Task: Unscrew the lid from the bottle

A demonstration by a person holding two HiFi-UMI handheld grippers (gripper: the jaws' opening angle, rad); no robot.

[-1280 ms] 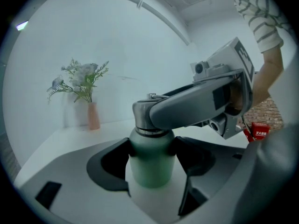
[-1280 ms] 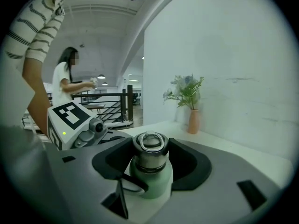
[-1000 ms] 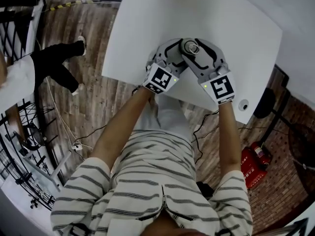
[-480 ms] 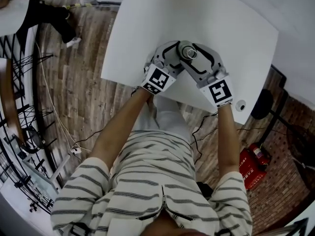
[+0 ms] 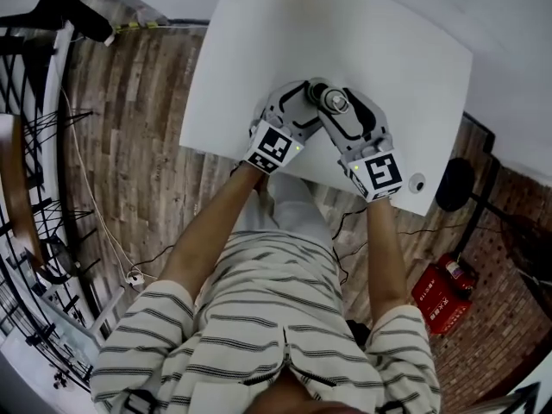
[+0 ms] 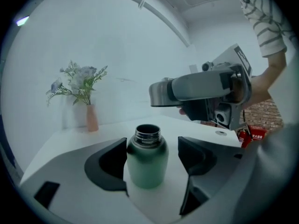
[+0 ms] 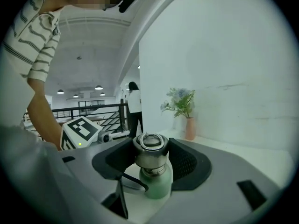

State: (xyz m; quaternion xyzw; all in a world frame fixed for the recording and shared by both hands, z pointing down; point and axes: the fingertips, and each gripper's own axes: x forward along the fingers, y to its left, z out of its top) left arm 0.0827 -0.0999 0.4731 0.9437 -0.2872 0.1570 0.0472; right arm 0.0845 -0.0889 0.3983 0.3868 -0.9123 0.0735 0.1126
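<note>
A green bottle [image 6: 148,164] stands on the white table [image 5: 388,50] with its mouth uncovered. It sits between the jaws of my left gripper [image 6: 152,155], which have just been opening; a gap shows at the right pad [image 6: 194,155]. My right gripper [image 7: 150,155] is shut on the steel lid [image 7: 150,150], which has a ring handle, and holds it just above the bottle's neck [image 7: 154,174]. From the head view the lid [image 5: 336,102] hides the bottle, with both grippers meeting near the table's front edge.
A pink vase of flowers [image 6: 91,118] stands at the table's far side by the wall. A small round fitting [image 5: 417,182] sits at the table's front right corner. A red fire extinguisher [image 5: 440,296] lies on the floor. A person [image 7: 134,106] stands in the background.
My right gripper has lifted slightly and rolled with the lid in it. The left gripper has stayed around the bottle. The person on the floor at upper left has walked out of view.
</note>
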